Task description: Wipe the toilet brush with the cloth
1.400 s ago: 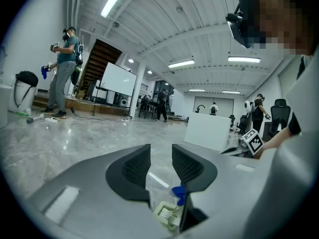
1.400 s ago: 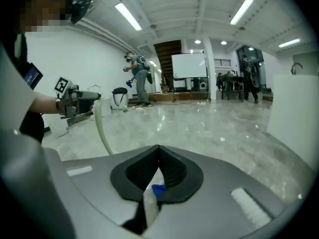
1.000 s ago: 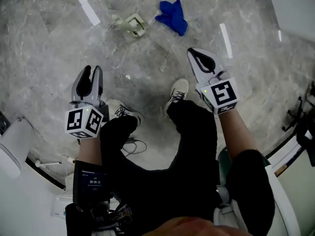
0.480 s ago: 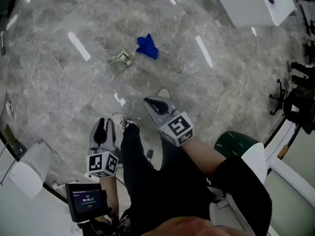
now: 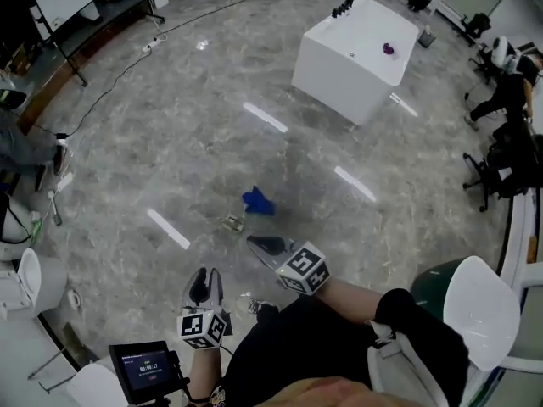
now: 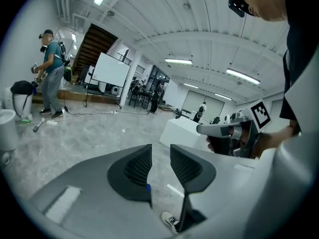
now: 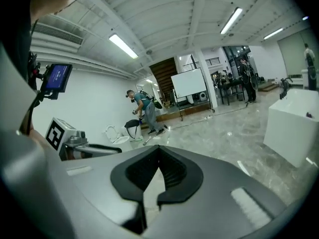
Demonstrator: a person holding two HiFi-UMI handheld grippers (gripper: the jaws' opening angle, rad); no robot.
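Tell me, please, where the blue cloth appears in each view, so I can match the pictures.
Head view: blue cloth on the floor, near the centre.
Left gripper view: only a blue speck, likely the cloth, low in the gap between the fingers.
Right gripper view: not in it.
Shared landmark: the white block, in all three views.

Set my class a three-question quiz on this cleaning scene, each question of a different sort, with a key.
1. True or false: the blue cloth lies on the floor, held by neither the left hand-held gripper nor the right hand-held gripper.
2. Whose jaws stand apart? A left, B right, C both.
3. Name the big white thing beyond the cloth.
Key: 1 true. 2 A; they have just been closing slightly, with nothing between them. 3 the tub.
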